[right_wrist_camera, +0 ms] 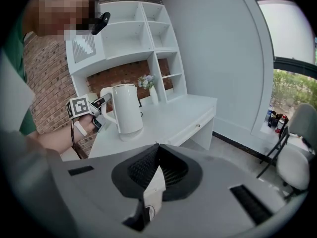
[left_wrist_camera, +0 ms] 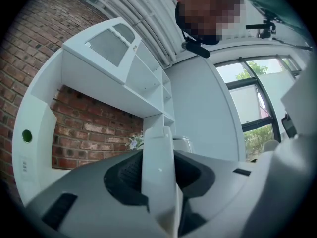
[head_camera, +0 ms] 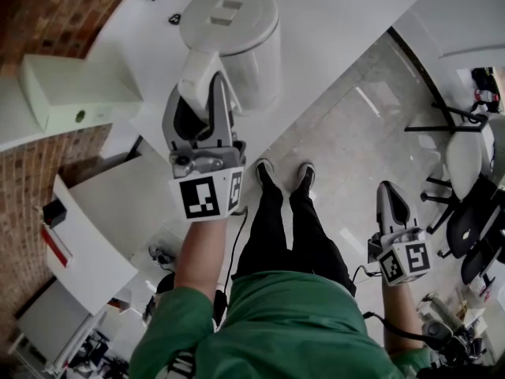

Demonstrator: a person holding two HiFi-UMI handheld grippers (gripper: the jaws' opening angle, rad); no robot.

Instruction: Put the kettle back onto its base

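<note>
We're starting at the left gripper's pads [left_wrist_camera: 124,175]: they're pressing from both sides on the white handle [left_wrist_camera: 157,167] of the kettle [head_camera: 237,38], clamping it squarely. The left gripper [head_camera: 203,93] is reaching out roughly level over the white desk [head_camera: 339,30]. Its marker cube [head_camera: 207,194] is facing up at us, and the bare forearm [head_camera: 201,251] is stretching straight out from a green sleeve [head_camera: 170,330]. The kettle is standing upright on the desk with its lid closed. In the right gripper view a slightly wider foot is showing under it, and we can't tell whether that's the base.

Over on the other side, the right gripper [head_camera: 388,194] is hanging low at the person's right side. It's pointing down toward the glossy grey floor [head_camera: 347,133], its jaws meeting at the tips with nothing between them.

Around the room, we're seeing a red brick wall [head_camera: 47,14] behind the desk. White shelving [right_wrist_camera: 133,29] is rising above the desk with a small vase of flowers [right_wrist_camera: 147,82] tucked in. Chairs [head_camera: 465,160] are sitting off to the right, and a window [left_wrist_camera: 247,108] is showing greenery outside.
</note>
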